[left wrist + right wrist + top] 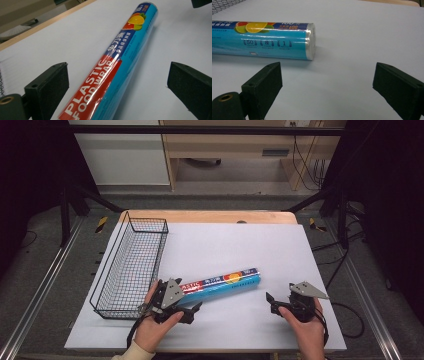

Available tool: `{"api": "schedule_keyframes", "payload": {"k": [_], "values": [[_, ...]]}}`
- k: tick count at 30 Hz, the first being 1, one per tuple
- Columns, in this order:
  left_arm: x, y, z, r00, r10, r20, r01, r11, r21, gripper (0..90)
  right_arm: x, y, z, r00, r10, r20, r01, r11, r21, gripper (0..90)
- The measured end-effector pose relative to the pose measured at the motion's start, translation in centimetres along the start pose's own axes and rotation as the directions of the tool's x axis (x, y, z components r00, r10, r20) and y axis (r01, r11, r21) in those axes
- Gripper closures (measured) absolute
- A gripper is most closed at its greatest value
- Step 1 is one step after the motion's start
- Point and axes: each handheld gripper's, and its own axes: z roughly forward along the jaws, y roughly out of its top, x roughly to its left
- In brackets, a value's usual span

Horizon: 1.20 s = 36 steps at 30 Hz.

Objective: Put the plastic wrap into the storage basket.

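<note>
A black wire basket [131, 266] (nothing inside it) sits at the bench's [240, 247] left edge. Just right of the basket, the left gripper [192, 309] straddles the near end of a plastic food wrap roll [223, 283], jaws spread, not touching. Further right, the right gripper [270, 301] hovers spread, short of the roll's other end.

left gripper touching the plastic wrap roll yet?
Apart. The left gripper view shows the left gripper open, with white mat visible between each pad and the plastic wrap roll lying between them.
</note>
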Motion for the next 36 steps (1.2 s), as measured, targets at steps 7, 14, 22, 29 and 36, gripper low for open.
{"api": "schedule_keyframes", "payload": {"k": [7,14,22,29,36], "values": [[-0.5,2.4,0.8,0.9933,0.087,0.077,-0.092,0.9935,0.067,3.8,-0.1,-0.1,-0.1,1.0000,0.004,0.005,-0.004,1.0000,-0.002,9.3],[-0.9,4.0,3.0,0.9757,0.155,0.154,-0.184,0.9640,0.192,3.7,0.0,-0.1,-0.1,1.0000,0.002,0.003,-0.002,1.0000,-0.001,9.4],[-0.5,5.7,6.0,0.9572,0.201,0.208,-0.262,0.9081,0.327,4.6,0.0,0.0,-0.2,0.9999,0.010,-0.006,-0.010,0.9999,-0.003,9.6],[-0.2,6.3,8.3,0.9283,0.267,0.258,-0.355,0.8465,0.397,6.2,0.0,0.0,-0.2,0.9999,0.004,-0.010,-0.004,1.0000,-0.003,9.7],[0.4,6.7,10.8,0.9246,0.215,0.315,-0.335,0.8520,0.402,7.5,-0.1,-0.1,-0.2,0.9999,0.004,-0.011,-0.004,1.0000,-0.001,9.8]]}}
